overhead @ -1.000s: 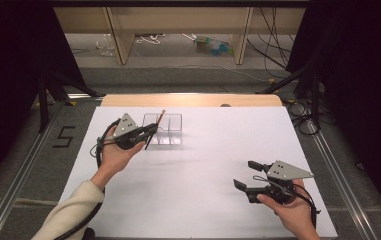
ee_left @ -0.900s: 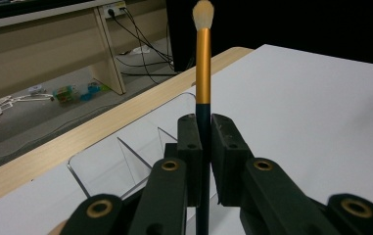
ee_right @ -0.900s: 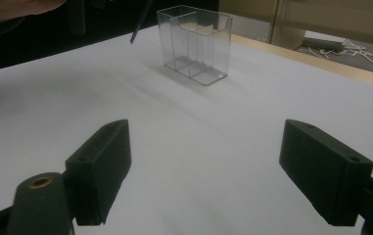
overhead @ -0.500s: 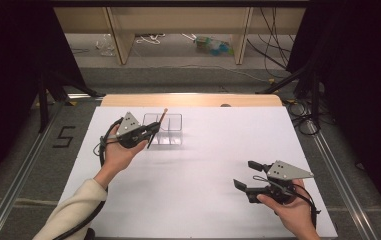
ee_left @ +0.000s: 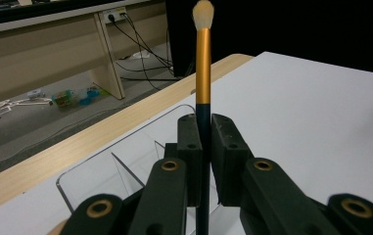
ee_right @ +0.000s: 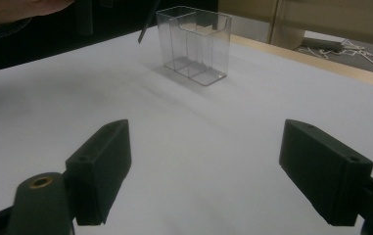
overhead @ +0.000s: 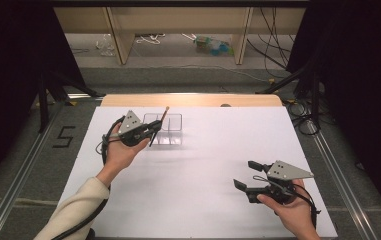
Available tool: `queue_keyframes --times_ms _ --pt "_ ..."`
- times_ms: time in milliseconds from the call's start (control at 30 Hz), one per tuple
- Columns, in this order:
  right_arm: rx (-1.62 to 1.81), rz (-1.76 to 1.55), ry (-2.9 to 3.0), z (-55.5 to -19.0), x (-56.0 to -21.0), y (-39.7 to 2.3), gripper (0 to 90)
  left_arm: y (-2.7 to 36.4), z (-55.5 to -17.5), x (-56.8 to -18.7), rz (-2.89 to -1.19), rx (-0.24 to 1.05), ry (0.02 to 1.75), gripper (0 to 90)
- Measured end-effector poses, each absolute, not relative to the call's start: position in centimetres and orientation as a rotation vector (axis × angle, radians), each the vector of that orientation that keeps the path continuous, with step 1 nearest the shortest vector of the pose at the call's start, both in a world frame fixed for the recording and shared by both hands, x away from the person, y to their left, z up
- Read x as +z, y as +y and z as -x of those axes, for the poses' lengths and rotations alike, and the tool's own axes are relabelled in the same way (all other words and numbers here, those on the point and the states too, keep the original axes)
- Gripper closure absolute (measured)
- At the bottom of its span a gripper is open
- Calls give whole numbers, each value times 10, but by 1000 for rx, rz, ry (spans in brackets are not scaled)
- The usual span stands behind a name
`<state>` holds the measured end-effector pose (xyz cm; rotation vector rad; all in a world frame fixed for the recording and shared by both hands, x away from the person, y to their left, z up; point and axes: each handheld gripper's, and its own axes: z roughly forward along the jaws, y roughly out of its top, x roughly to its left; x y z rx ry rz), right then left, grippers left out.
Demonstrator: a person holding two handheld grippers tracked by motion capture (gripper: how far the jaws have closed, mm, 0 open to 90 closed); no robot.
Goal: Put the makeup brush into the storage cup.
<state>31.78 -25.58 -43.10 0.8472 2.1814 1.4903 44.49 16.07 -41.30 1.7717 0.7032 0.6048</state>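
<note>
Left hand-held gripper [overhead: 150, 131] is where we look first: its jaws pinch the dark lower handle of a makeup brush [ee_left: 203, 73], gold ferrule and pale bristle tip pointing up and away from the jaws. In the high view the brush [overhead: 160, 125] hangs tilted over the near-left edge of the clear organizer [overhead: 170, 129], its lower end just beside the organizer's left wall, its bristles above the compartments. Our right hand-held gripper [overhead: 248, 176] sits well apart from the organizer, toward the near-right of the bench [overhead: 218, 150], jaws spread wide and holding nothing.

We judge the work in hand to be dropping the brush into one of the organizer's compartments, and several things could spoil it. The organizer [ee_right: 194, 44] looks light and stands free on the bench, so a handle end that catches the rim or a divider could push it along or tip it. The brush is slim and held low on the handle; if it pivots in the jaws, its end may miss the opening. Letting go while the brush is tilted could send it leaning out over the wall.

Our left forearm reaches forward from the near-left, wrist bent so the gripper points toward the organizer. Our right hand rests low near the bench edge.
</note>
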Motion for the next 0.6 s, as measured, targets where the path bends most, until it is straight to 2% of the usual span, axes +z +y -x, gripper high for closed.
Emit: queue_keyframes --times_ms 600 --pt "1520 -844 2168 -319 -432 -254 207 151 -450 -408 -1753 605 686 831"
